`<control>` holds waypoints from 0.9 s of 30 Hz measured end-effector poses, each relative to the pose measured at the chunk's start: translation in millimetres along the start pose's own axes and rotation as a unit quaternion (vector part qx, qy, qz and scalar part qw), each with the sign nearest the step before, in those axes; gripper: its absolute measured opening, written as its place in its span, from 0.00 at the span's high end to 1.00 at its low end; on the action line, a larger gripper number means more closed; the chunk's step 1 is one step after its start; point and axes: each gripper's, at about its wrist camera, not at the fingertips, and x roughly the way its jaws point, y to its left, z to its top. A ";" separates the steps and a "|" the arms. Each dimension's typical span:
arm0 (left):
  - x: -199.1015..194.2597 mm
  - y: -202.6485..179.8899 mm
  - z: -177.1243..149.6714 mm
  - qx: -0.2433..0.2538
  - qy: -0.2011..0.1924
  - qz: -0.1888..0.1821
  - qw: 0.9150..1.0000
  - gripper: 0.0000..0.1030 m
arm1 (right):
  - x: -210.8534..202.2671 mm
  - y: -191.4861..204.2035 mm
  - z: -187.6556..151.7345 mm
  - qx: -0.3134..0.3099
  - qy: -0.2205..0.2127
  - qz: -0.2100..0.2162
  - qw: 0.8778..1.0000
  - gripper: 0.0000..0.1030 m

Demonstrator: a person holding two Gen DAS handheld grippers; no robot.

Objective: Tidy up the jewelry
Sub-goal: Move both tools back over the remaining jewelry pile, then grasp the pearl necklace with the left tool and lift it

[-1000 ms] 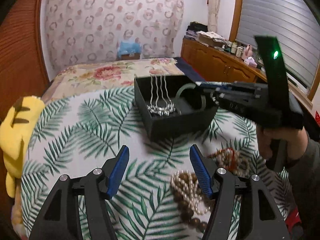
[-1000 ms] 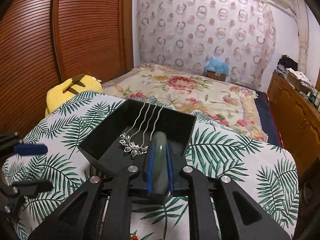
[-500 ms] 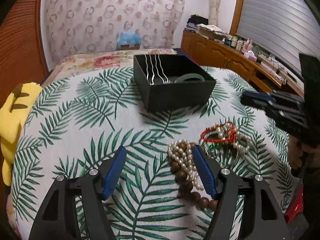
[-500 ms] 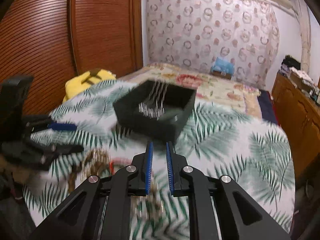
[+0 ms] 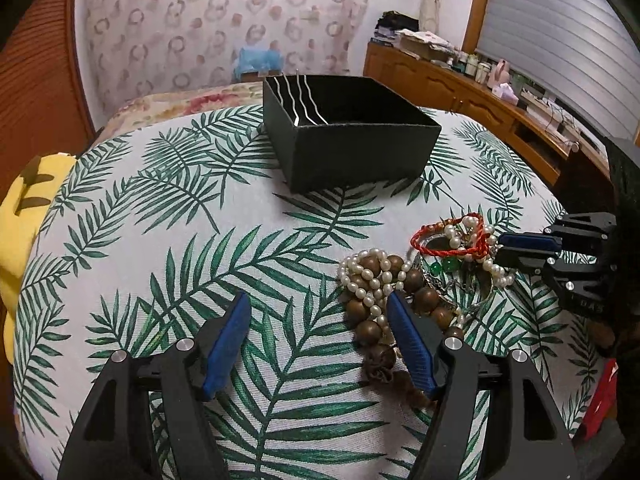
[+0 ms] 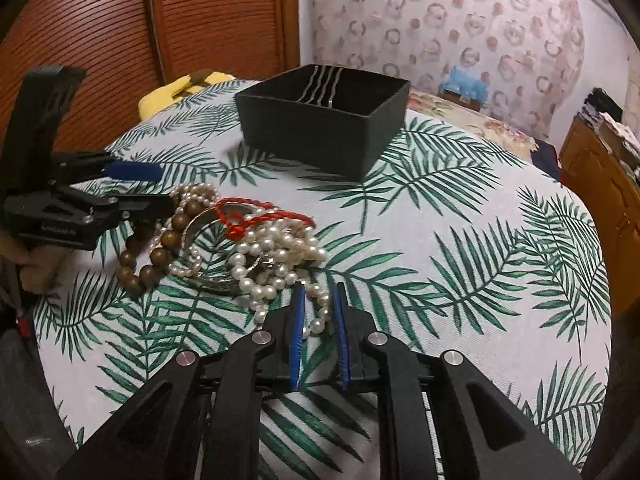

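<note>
A black open box (image 5: pixel 352 136) holds a silver hair comb (image 5: pixel 302 98) on the leaf-print cloth; it also shows in the right wrist view (image 6: pixel 320 116). A jewelry pile lies nearer: a pearl strand (image 6: pixel 276 256), a brown wooden bead bracelet (image 5: pixel 412 300), a red cord bracelet (image 5: pixel 448 240). My left gripper (image 5: pixel 318 320) is open and empty, its right finger beside the wooden beads. My right gripper (image 6: pixel 318 312) is narrowly open, with the end of the pearl strand between its fingers; it also shows at the pile's right in the left wrist view (image 5: pixel 500 248).
A yellow plush toy (image 5: pixel 20 208) lies at the cloth's left edge. A wooden cabinet (image 5: pixel 460 88) with clutter runs along the right wall. A slatted wooden wardrobe (image 6: pixel 120 32) stands behind. A flowered bedspread (image 6: pixel 480 120) lies past the box.
My right gripper let go of the green bangle in the box, pulled back and came down to the pearl strand. The left gripper dropped lower, closer to the pile.
</note>
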 end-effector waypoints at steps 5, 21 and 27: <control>0.6 -1.9 2.3 -0.002 0.000 -0.012 1.000 0.37 | -0.3 -0.7 0.8 0.005 0.000 0.005 1.000 0.84; -3.5 -4.5 5.6 -0.021 -0.012 -0.057 0.998 0.96 | -1.4 0.6 1.7 -0.002 -0.001 -0.005 1.000 0.84; -8.9 -1.2 4.7 -0.019 -0.023 -0.042 0.999 0.96 | -1.5 0.6 1.4 -0.002 -0.001 -0.005 1.000 0.84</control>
